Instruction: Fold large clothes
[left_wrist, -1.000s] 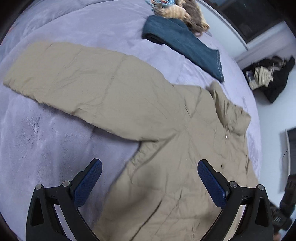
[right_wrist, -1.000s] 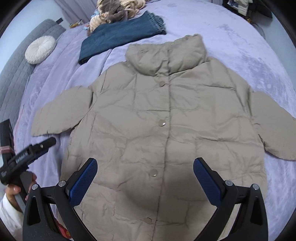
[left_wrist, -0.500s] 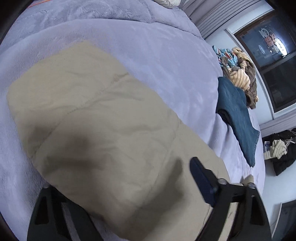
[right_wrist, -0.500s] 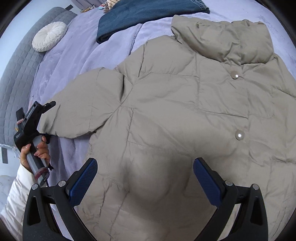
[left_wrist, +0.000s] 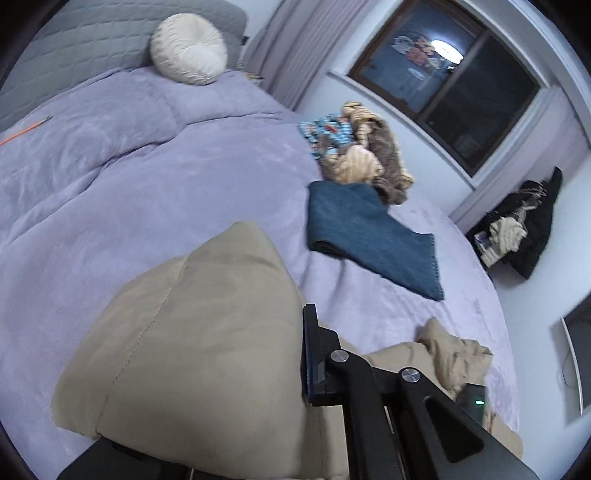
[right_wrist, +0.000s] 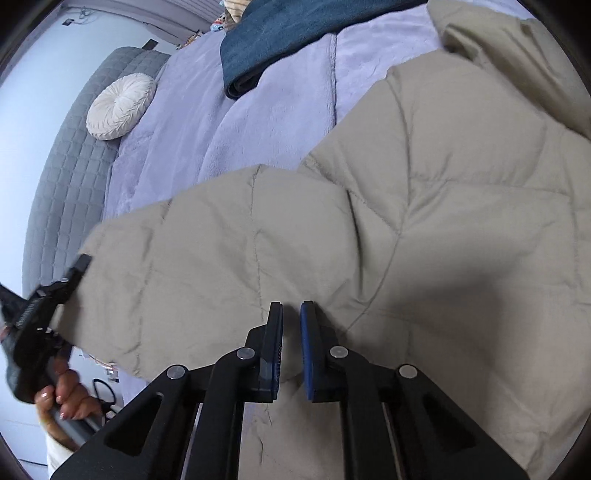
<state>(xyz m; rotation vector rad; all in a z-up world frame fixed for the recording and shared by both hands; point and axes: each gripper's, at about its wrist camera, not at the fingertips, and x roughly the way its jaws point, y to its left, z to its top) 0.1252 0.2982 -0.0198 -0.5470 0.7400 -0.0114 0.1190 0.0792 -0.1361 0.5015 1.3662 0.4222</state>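
On the lilac bed cover, the beige padded jacket lies spread with its front up, and its collar points toward the folded blue garment. One sleeve of the jacket reaches out sideways from the body toward the edge of the bed. My left gripper is at the cuff end of this sleeve, and in my left view the sleeve end stands up in a thick fold between my fingers; only one finger shows beside the cloth, the other is hidden under it, so I take it that my left jaws are closed on the sleeve. My right gripper is low over the jacket near the place where the sleeve joins the body. Its two blue pads are almost together with only a narrow slit between them, and I cannot tell if any cloth is caught in this slit. Beyond the blue garment from the jacket there is a heap of mixed clothes. A round white cushion leans on the grey quilted headboard, well apart from the jacket. A dark window is in the wall behind the heap.
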